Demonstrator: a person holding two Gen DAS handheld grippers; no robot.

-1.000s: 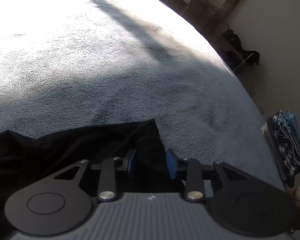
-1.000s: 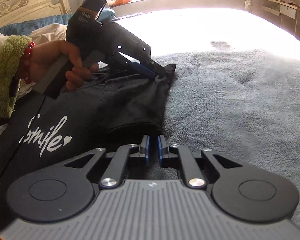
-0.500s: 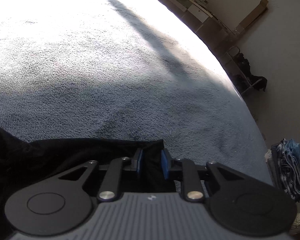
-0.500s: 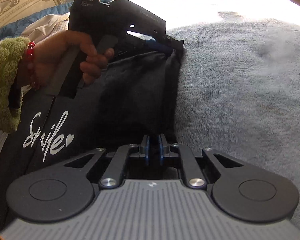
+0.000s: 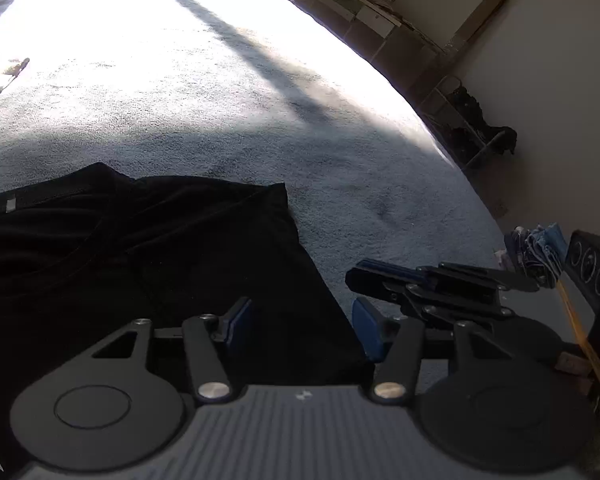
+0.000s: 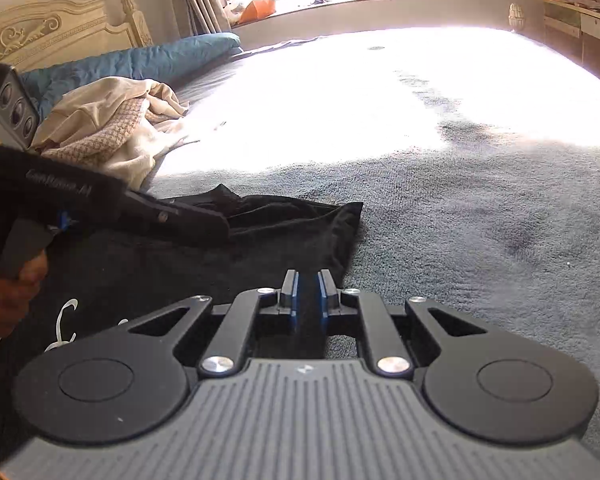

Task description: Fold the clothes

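A black shirt point(image 5: 180, 260) with white lettering point(image 6: 66, 320) lies on the grey bed cover point(image 5: 220, 120), its far corner point(image 6: 348, 210) flat. My left gripper point(image 5: 302, 324) hovers over the shirt's right edge; its jaws are opening, the blue pads point(image 5: 240, 320) stand wide apart, and cloth lies under them unpressed. In the right wrist view that left gripper point(image 6: 216, 228) reaches in over the shirt, held by a hand point(image 6: 4, 284). My right gripper point(image 6: 308, 294) is shut on the shirt's near edge, and the dark cloth point(image 6: 220, 260) runs in between its pads. The left wrist view shows the right gripper point(image 5: 360, 274) close beside the left one.
A heap of cream clothes point(image 6: 112, 132) and a blue quilt point(image 6: 160, 56) lie by the headboard point(image 6: 40, 32). Folded blue garments point(image 5: 540, 252) sit past the bed's edge, near a rack point(image 5: 472, 124). A desk point(image 6: 588, 24) stands by the far wall.
The left gripper let go of the shirt's far corner, opened and drew back toward me. The corner now lies flat on the bed. The right gripper stayed shut and shifted along the edge.
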